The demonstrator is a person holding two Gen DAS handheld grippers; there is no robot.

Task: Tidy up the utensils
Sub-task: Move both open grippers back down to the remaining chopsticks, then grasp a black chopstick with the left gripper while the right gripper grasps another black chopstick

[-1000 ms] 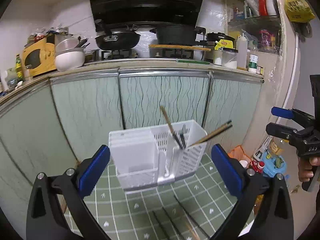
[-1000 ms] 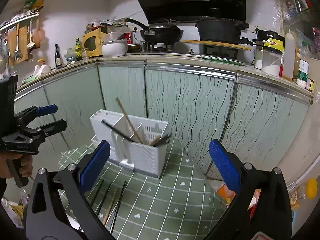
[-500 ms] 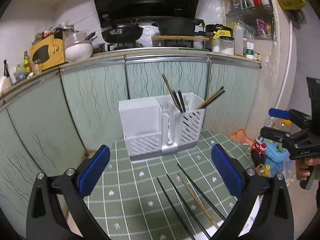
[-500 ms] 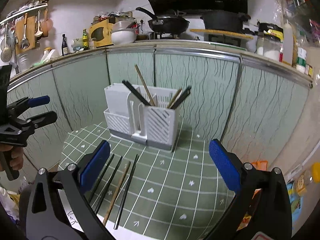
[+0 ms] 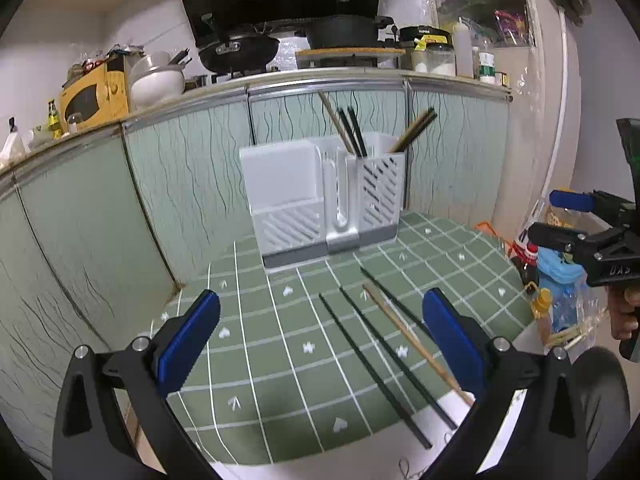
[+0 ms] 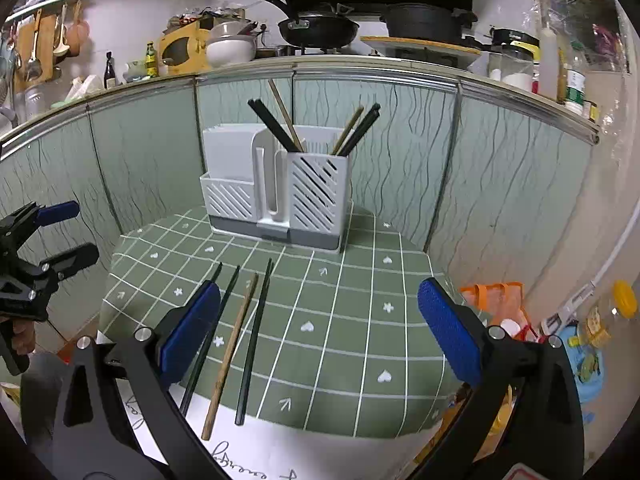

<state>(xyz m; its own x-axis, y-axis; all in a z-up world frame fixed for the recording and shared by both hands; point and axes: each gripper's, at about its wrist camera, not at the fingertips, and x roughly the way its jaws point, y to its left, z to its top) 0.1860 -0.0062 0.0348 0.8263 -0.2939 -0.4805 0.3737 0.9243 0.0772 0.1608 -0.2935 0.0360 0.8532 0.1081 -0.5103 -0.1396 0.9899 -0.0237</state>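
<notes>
A white slotted utensil holder [image 5: 324,196] [image 6: 276,188] stands at the back of a small table with a green checked cloth [image 5: 280,340] [image 6: 352,320]. Several chopsticks lean in its right compartment [image 6: 352,128]. Three black chopsticks [image 5: 372,364] [image 6: 254,336] and one wooden chopstick [image 5: 412,344] [image 6: 230,356] lie loose on the cloth. My left gripper [image 5: 320,336] is open and empty above the cloth's front, left of the loose chopsticks. My right gripper [image 6: 320,332] is open and empty, just right of them. Each gripper also shows in the other's view, the right one [image 5: 568,220] and the left one [image 6: 60,236].
Green cabinet doors [image 6: 400,152] stand close behind the table under a counter with pans and jars [image 6: 320,28]. Bottles and bags [image 5: 556,276] [image 6: 580,340] sit on the floor to the right. White paper [image 6: 256,444] lies at the table's front edge.
Both grippers have pulled back and lowered, so the holder looks farther off and the loose chopsticks on the cloth have come fully into view. Both stay open.
</notes>
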